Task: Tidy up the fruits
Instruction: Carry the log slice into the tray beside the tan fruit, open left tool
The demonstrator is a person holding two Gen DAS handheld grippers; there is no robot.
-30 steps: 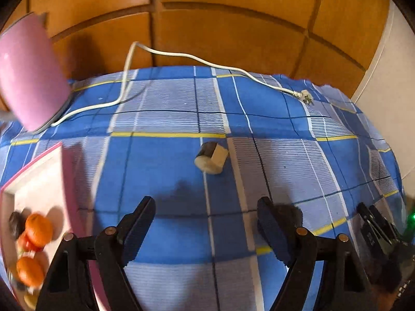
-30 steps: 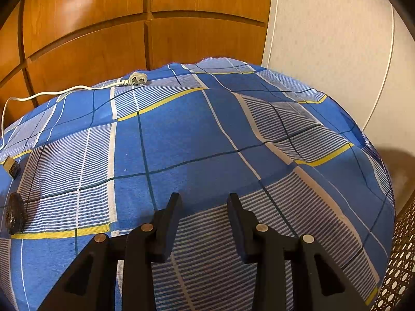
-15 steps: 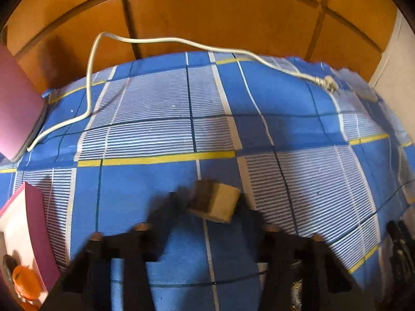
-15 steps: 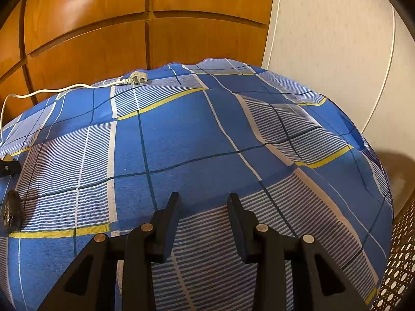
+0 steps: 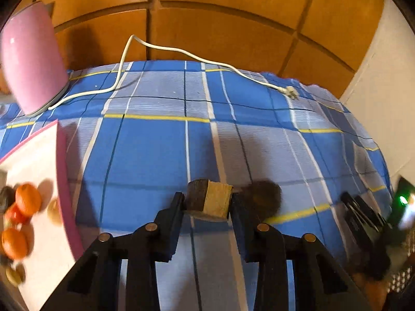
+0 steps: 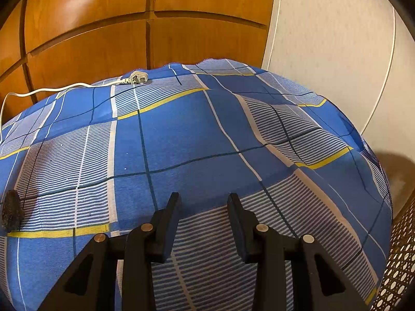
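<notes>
Left hand-held gripper (image 5: 207,204) is clamped on the brown-and-tan fruit chunk (image 5: 209,202), and the pink-rimmed tray (image 5: 63,181) sits to its left, while the right one is half-open and empty.

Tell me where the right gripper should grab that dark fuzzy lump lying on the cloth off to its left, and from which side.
Grip the dark lump across its narrow middle. In the right wrist view it lies long and slim on the tablecloth, so the short width should fit between the jaws. The right gripper would best swing left and come down from above, jaws set across its long axis.
</notes>
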